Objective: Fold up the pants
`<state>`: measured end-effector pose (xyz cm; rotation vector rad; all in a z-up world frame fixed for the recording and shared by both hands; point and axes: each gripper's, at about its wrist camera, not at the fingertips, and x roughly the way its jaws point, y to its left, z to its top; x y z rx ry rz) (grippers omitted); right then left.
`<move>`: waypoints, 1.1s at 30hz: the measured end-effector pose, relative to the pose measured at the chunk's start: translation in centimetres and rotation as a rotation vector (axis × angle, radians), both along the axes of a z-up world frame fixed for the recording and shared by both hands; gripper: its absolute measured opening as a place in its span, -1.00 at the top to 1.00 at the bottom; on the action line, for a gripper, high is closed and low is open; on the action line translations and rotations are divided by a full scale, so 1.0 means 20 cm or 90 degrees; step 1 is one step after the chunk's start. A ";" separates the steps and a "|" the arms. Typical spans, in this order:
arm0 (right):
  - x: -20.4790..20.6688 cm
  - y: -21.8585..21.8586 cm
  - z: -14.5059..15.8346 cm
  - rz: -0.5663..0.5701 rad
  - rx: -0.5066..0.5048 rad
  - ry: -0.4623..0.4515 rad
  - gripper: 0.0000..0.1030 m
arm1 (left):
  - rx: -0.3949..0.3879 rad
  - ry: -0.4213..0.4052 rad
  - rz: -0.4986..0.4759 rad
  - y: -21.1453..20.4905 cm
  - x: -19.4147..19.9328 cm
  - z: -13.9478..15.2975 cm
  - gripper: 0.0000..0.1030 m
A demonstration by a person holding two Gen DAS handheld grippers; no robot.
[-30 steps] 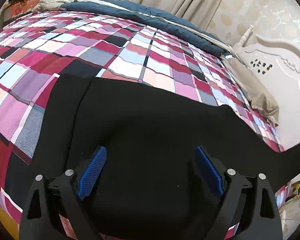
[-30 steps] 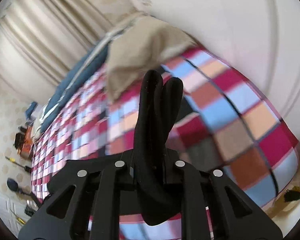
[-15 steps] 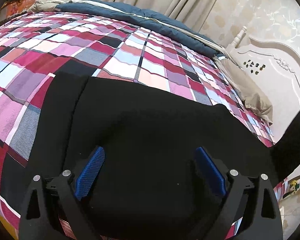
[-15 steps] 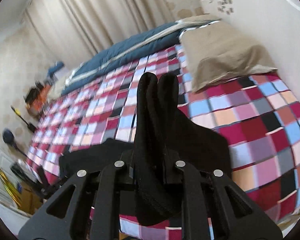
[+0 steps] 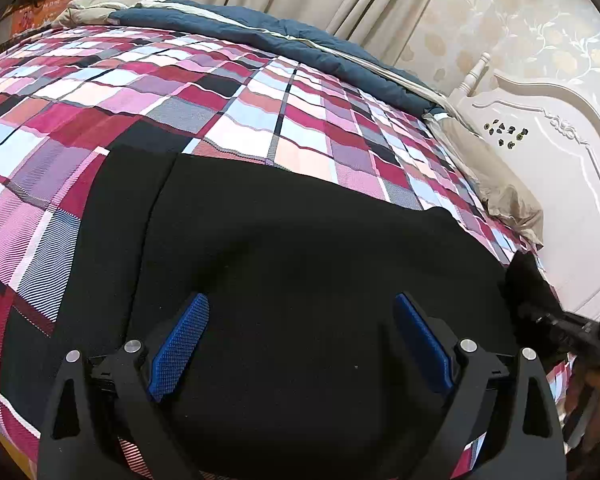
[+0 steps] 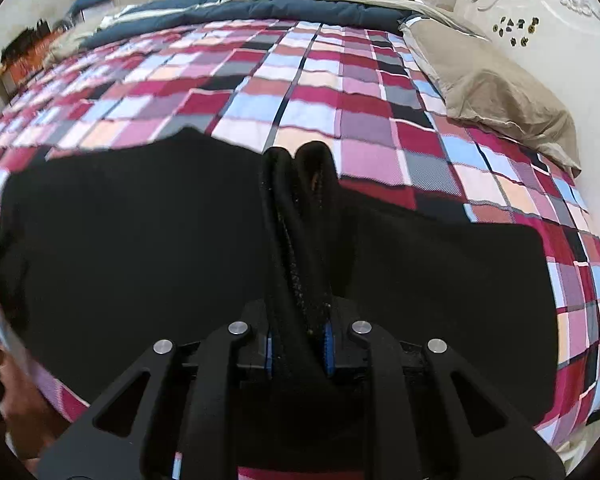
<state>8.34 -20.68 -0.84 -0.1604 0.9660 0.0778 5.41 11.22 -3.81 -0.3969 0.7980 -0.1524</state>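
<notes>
Black knit pants (image 6: 120,232) bunch between right gripper (image 6: 298,344) pads.

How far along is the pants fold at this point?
Done: the black fabric pants lie spread on the checkered red-and-pink bedspread. In hand: the right gripper is shut on a bunched fabric end, while the left gripper is open above the cloth. Left: laying that end over and any further folds.

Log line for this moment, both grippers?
left gripper: open above pants | right gripper: shut on pants end | pants on plaid bedspread
</notes>
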 end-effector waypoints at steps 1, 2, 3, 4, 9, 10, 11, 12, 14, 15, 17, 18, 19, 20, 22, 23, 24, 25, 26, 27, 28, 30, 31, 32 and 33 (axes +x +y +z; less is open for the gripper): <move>0.00 0.01 -0.02 -0.002 -0.006 -0.003 0.66 | -0.001 0.000 0.000 0.00 0.00 0.00 -0.79; 0.00 0.02 -0.03 -0.005 -0.008 -0.005 0.65 | -0.002 0.001 0.001 0.00 0.00 0.00 -0.79; 0.00 0.02 -0.04 -0.008 -0.006 -0.006 0.61 | -0.002 0.001 0.002 0.00 0.00 0.00 -0.79; 0.00 0.02 -0.04 -0.010 0.002 -0.005 0.56 | -0.002 0.002 0.002 0.00 0.01 0.00 -0.80; -0.02 0.00 -0.04 -0.011 0.116 0.000 0.27 | 0.004 0.002 0.002 0.00 0.01 -0.01 -0.81; -0.02 0.00 -0.04 -0.007 0.138 0.004 0.26 | 0.007 0.002 0.001 0.00 0.01 -0.01 -0.81; -0.02 0.01 -0.04 -0.001 0.162 0.008 0.26 | 0.008 0.002 0.001 0.00 0.01 -0.01 -0.81; -0.03 0.01 -0.04 0.010 0.194 0.013 0.24 | 0.009 0.002 0.002 0.00 0.01 -0.01 -0.81; -0.03 0.04 -0.04 0.017 0.210 0.018 0.12 | 0.009 0.002 0.002 0.00 0.01 -0.01 -0.81; -0.04 0.06 -0.04 0.022 0.205 0.015 0.06 | 0.009 0.002 0.002 0.00 0.01 -0.01 -0.81; -0.05 0.08 -0.03 0.029 0.211 0.010 -0.03 | 0.011 0.002 0.001 0.00 0.01 -0.01 -0.82; -0.06 0.09 -0.02 0.034 0.226 0.010 -0.08 | 0.012 0.002 0.000 0.00 0.01 -0.01 -0.82; -0.08 0.09 -0.01 0.041 0.242 0.008 -0.10 | 0.014 0.002 -0.001 0.00 0.01 -0.01 -0.82; -0.09 0.10 0.00 0.050 0.255 0.007 -0.10 | 0.015 0.002 -0.001 0.00 0.01 -0.01 -0.82; -0.13 0.09 0.02 0.067 0.280 0.002 -0.10 | 0.016 0.001 -0.002 0.00 0.01 -0.01 -0.82; -0.15 0.09 0.04 0.080 0.303 0.000 -0.10 | 0.016 0.000 -0.002 0.01 0.01 -0.01 -0.82; -0.17 0.07 0.07 0.095 0.337 0.000 -0.10 | 0.017 0.000 -0.003 0.00 0.01 -0.01 -0.82; -0.20 0.04 0.10 0.104 0.358 -0.006 -0.10 | 0.018 0.000 -0.004 0.01 0.01 -0.01 -0.82; -0.22 0.01 0.13 0.109 0.370 -0.014 -0.10 | 0.019 0.000 -0.005 0.00 0.01 -0.01 -0.82; -0.26 -0.06 0.18 0.109 0.387 -0.034 -0.10 | 0.019 0.000 -0.006 0.01 0.02 -0.01 -0.82; -0.29 -0.12 0.22 0.104 0.398 -0.046 -0.10 | 0.020 0.000 -0.007 0.00 0.01 -0.01 -0.82; -0.34 -0.33 0.29 0.070 0.427 -0.076 -0.12 | 0.019 0.000 -0.006 0.00 0.01 -0.01 -0.82; -0.37 -0.49 0.32 0.033 0.446 -0.096 -0.13 | 0.018 0.000 -0.005 0.00 0.01 -0.01 -0.82; -0.40 -0.64 0.33 -0.004 0.464 -0.113 -0.17 | 0.019 0.000 -0.005 0.00 0.01 -0.01 -0.82; -0.41 -0.76 0.33 -0.038 0.477 -0.125 -0.22 | 0.019 -0.001 -0.005 0.00 0.01 -0.01 -0.82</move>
